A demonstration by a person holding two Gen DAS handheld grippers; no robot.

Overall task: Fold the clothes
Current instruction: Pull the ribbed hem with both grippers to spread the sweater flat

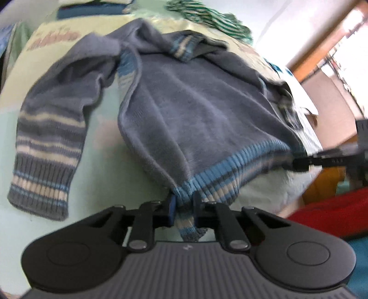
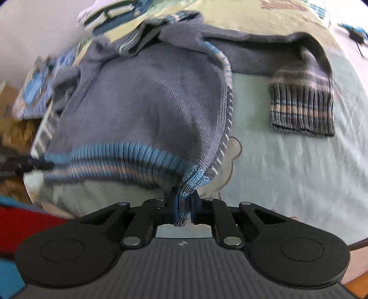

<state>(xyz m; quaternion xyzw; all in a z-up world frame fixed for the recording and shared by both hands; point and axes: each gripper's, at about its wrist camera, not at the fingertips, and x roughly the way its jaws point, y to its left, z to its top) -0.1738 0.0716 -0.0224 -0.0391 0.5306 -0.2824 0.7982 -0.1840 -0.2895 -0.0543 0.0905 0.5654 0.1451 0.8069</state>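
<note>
A grey-blue knit sweater [image 1: 191, 110] with striped ribbed hem and cuffs lies spread on a pale green bed sheet [image 1: 96, 184]. My left gripper [image 1: 184, 202] is shut on the hem's left corner. My right gripper [image 2: 184, 202] is shut on the hem's right corner, where the side seam meets the ribbing. In the left wrist view one sleeve [image 1: 50, 142] lies out to the left with its cuff toward me. The same sleeve [image 2: 301, 92] shows at the right in the right wrist view. Each view catches the other gripper's black tip at the hem's far end [image 1: 322, 161] [image 2: 30, 164].
A green-and-white striped garment [image 1: 207, 18] and folded blue clothes [image 1: 92, 9] lie at the bed's far end. More patterned clothes [image 2: 36, 92] sit left of the sweater. A red cloth [image 1: 333, 214] lies below the bed's near edge. A wooden door frame [image 1: 322, 41] is at the right.
</note>
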